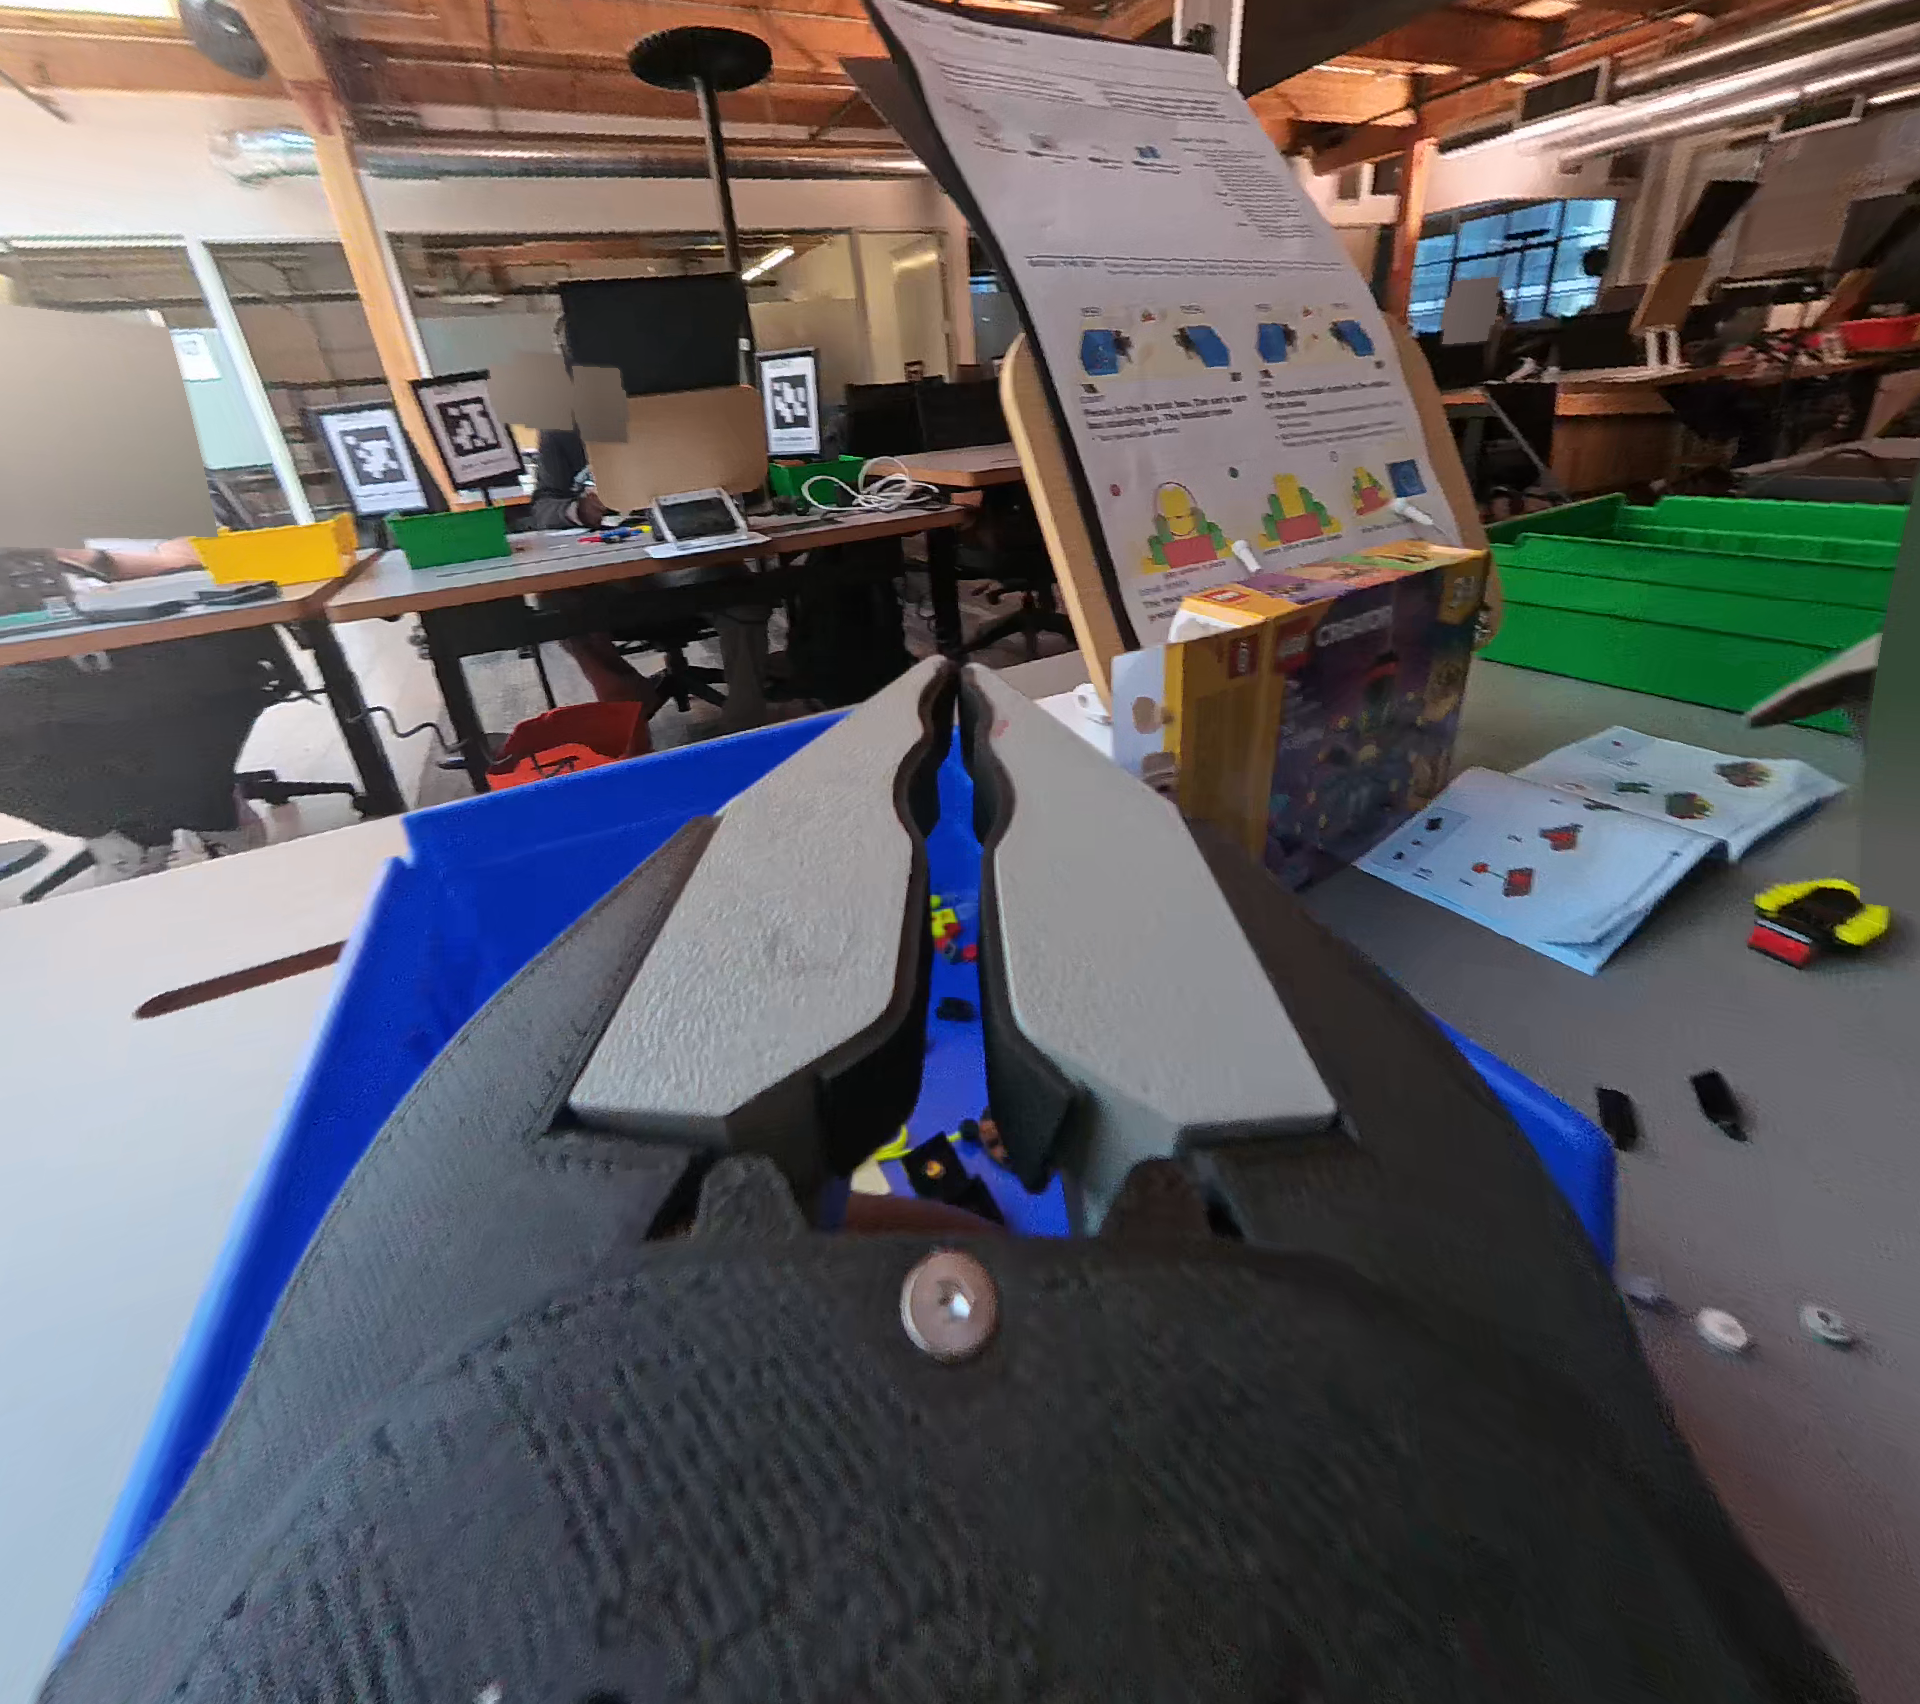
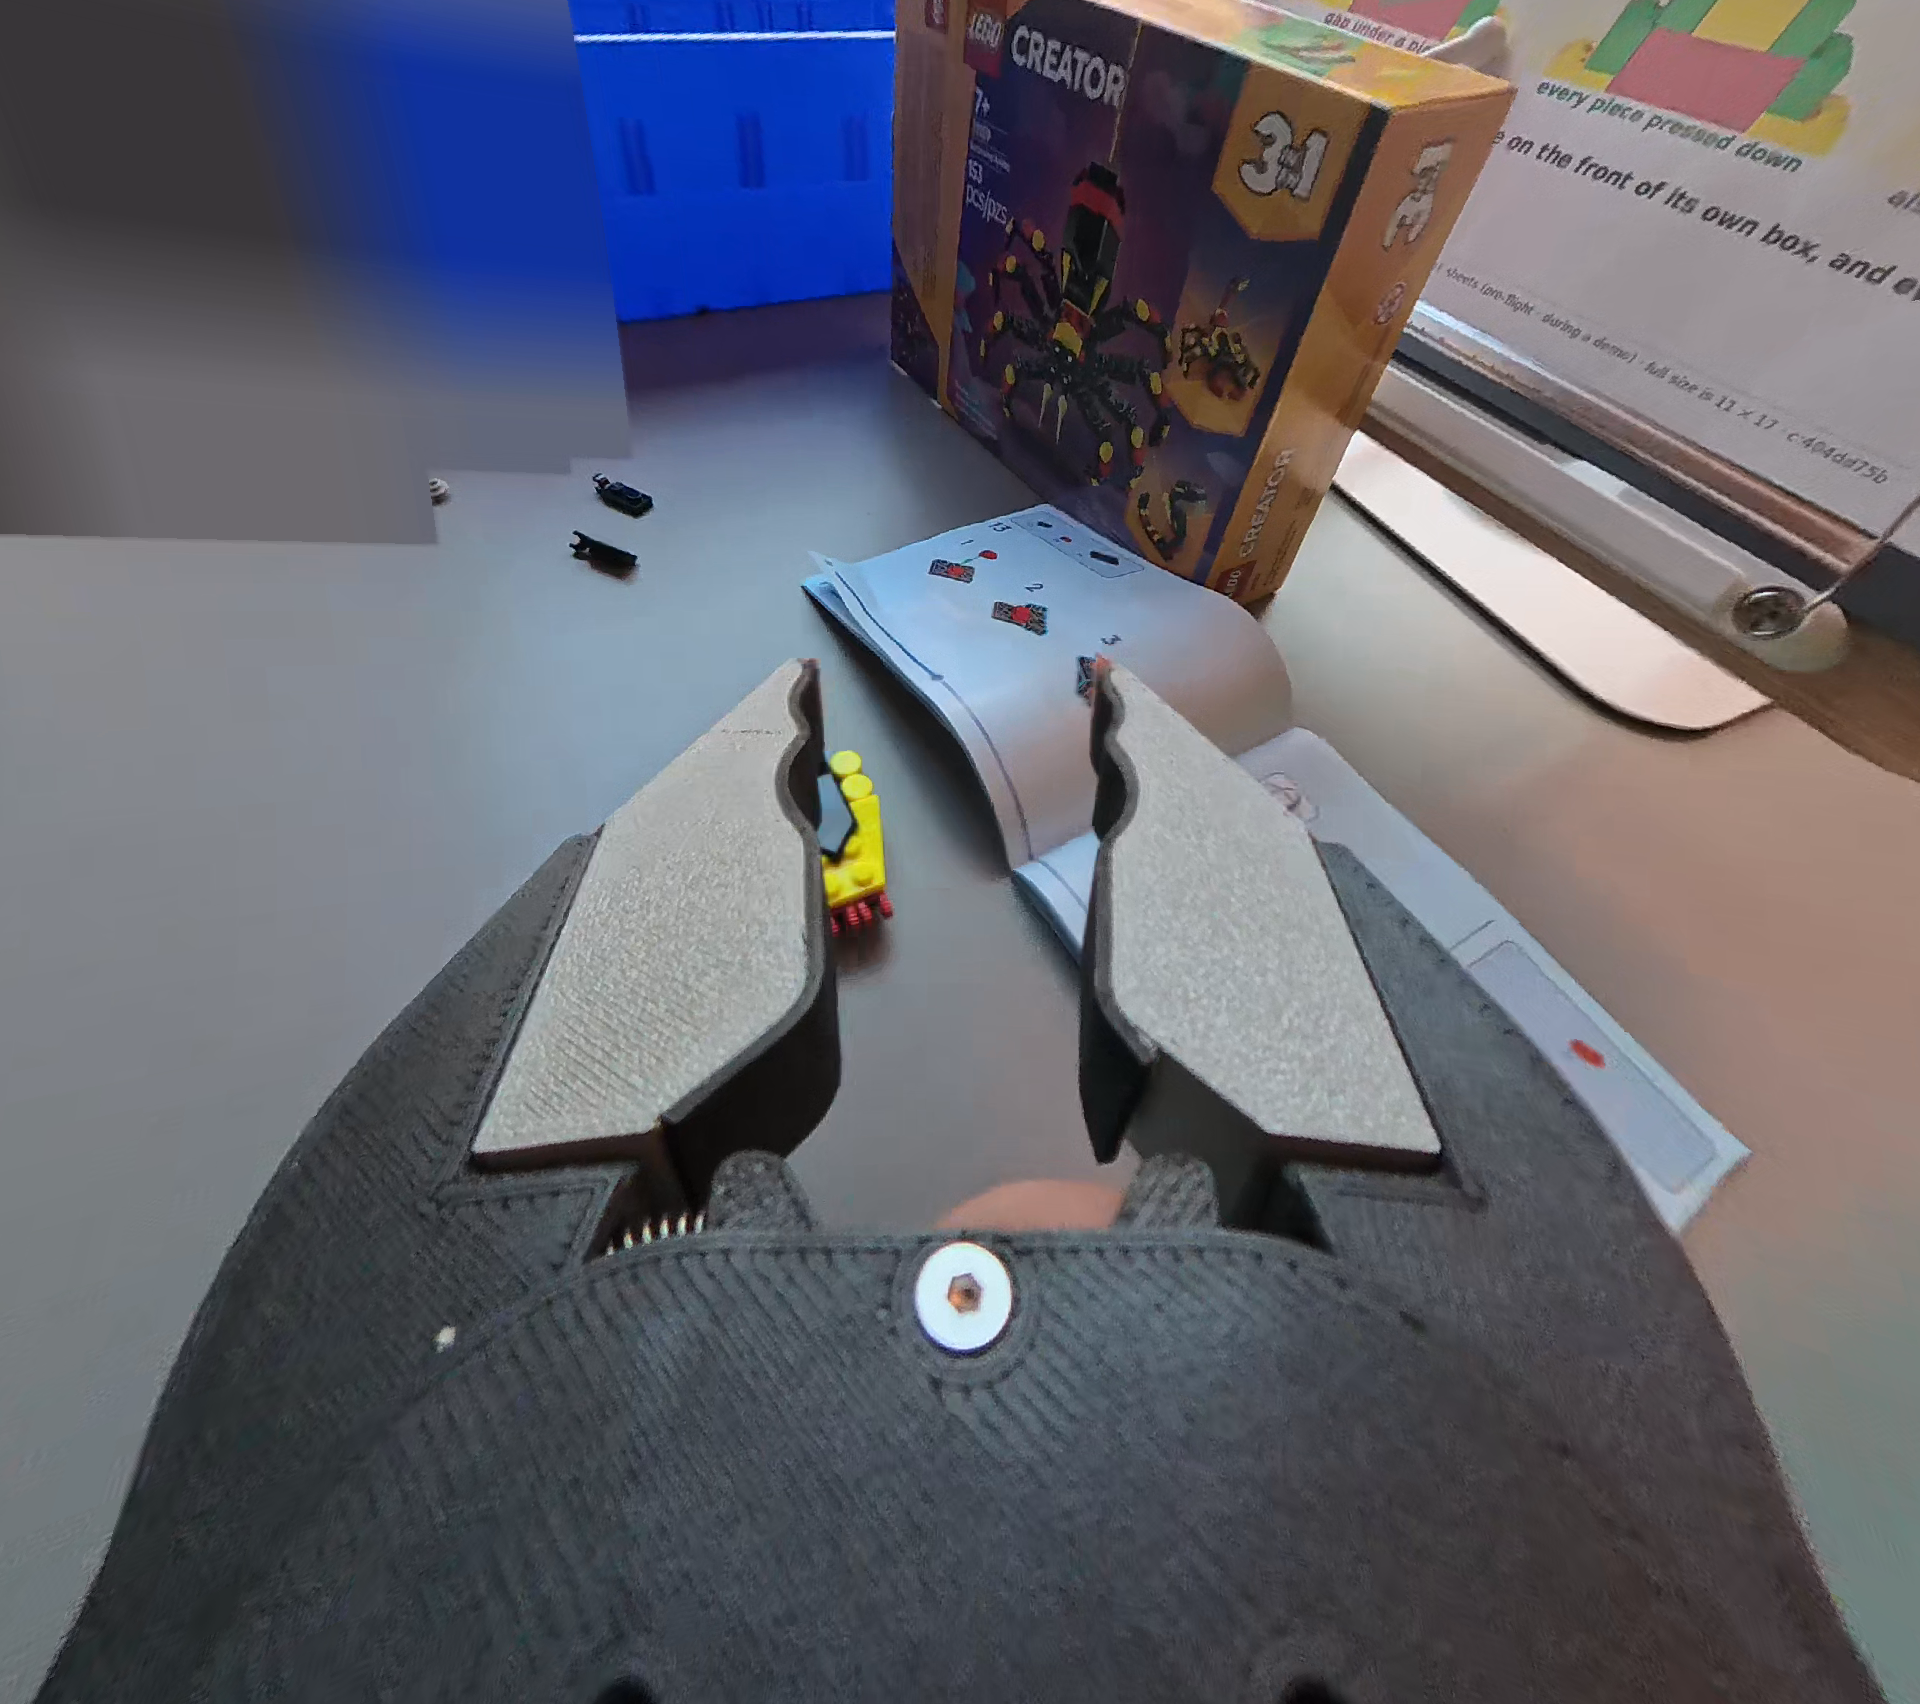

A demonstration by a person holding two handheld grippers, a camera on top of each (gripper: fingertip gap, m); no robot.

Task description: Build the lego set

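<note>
While my left gripper (image 1: pixel 958 698) hangs over the blue plastic bin (image 1: pixel 436 927) of loose bricks, its grey-padded fingers are drawn together with only a thin slit between the tips, and I see nothing held in them. From this view the small yellow, black and red brick assembly (image 1: pixel 1818 922) lies well off to the right on the grey tabletop (image 1: pixel 1714 1239), just beside the open pale-blue instruction booklet (image 1: pixel 1579 833), so this arm is the farther one and points away from it, roughly level. Through the right wrist camera, my right gripper (image 2: pixel 954 680) has its fingers spread wide and empty, tilted down at the table. The assembly (image 2: pixel 854 844) sits just inside the left finger, partly hidden by it, its long axis running roughly along the fingers. I judge the right gripper must shift left to centre it before closing.
</note>
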